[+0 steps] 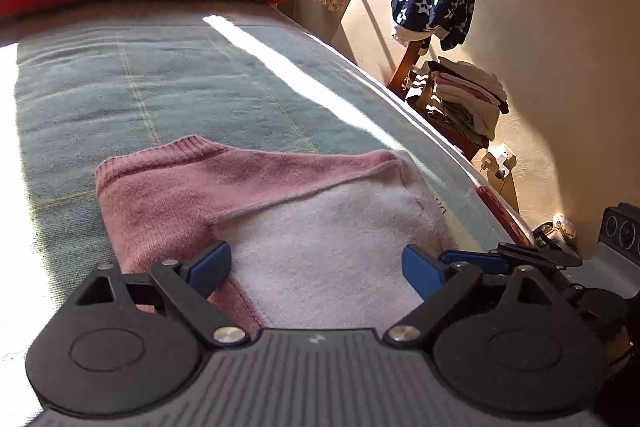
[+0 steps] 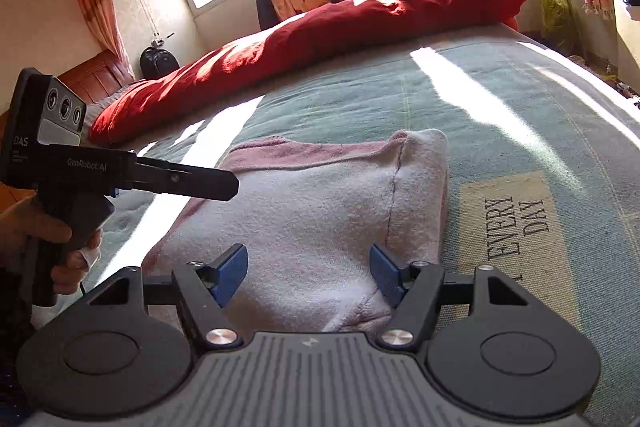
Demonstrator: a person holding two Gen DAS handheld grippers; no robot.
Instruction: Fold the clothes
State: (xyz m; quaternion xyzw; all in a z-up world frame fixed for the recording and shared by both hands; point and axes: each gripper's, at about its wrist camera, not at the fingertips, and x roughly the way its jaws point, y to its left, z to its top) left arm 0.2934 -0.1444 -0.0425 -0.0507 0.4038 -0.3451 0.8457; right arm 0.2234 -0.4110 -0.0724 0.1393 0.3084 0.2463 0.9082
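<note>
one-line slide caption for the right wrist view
Open right gripper over a folded pink sweater on the bed, left gripper alongside.

Sweater's [image 1: 256, 187] near hem behind tongs body (label text edge-cropped)

Beyond the pink sweater [image 2: 320, 211] the green blanket [image 2: 460, 95] lies bare across the middle of the bed, open room for a claw to pass. The red quilt [image 2: 320, 31] heaps along the far end, blocking that way. On the right, a chair [image 1: 412, 67] stacked with folded clothes [image 1: 468, 95] stands just beside the bed edge; how near is hard to judge through the fisheye.
</note>
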